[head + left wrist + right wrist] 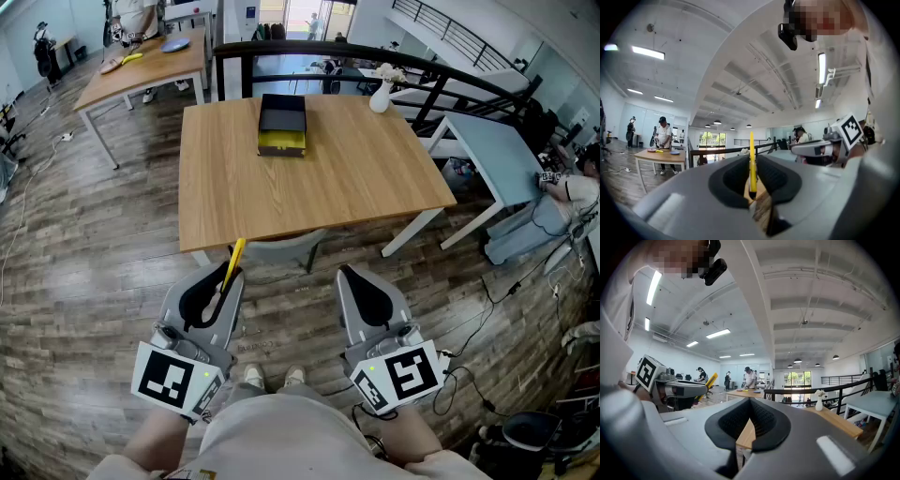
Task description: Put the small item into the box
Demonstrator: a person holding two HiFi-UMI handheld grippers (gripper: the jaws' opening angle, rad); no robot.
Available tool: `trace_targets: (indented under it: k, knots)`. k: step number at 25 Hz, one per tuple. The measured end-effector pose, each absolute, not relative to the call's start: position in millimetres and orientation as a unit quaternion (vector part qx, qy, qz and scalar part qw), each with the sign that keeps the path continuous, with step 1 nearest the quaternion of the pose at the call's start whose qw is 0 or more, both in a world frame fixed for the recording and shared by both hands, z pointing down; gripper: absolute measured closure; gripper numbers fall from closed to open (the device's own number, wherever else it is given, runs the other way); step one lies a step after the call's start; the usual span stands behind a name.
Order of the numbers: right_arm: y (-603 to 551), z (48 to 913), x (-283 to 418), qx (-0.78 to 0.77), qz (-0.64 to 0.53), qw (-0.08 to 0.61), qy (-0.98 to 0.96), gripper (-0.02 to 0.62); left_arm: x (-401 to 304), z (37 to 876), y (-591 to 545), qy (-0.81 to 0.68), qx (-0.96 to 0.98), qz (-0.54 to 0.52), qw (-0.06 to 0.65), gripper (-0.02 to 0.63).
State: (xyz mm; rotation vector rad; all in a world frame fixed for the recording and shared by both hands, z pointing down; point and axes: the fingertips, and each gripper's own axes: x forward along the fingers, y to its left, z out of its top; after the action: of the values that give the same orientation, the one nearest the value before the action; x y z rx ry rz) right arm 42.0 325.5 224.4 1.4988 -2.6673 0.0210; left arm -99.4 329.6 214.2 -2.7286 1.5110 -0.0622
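A thin yellow pen (232,263) stands up between the jaws of my left gripper (232,274), which is shut on it; it is also in the left gripper view as the same yellow pen (752,159). The open black box (282,125) with a yellow front edge sits at the far middle of the wooden table (309,187). Both grippers hang over the floor, short of the table's near edge. My right gripper (345,273) is shut with nothing in it. In the right gripper view, the left gripper (679,389) shows at the left.
A white vase (380,97) stands at the table's far right corner. A grey chair (281,248) is tucked under the near edge. A pale blue table (497,155) is at the right, a black railing (394,58) behind, and another wooden table (141,66) at back left.
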Motion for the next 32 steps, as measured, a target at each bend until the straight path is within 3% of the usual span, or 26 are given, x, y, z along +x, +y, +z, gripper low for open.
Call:
trace_targets:
  k: [16,32]
  knots:
    - [328,229,54,0.489,0.024,0.021,-0.871,0.595,-82,226,332,0.484,-0.874,-0.027,-0.005,0.558]
    - [333,237,109,0.479,0.017,0.026,-0.877,0.595,-25,239,343,0.491,-0.87,-0.041,-0.008,0.558]
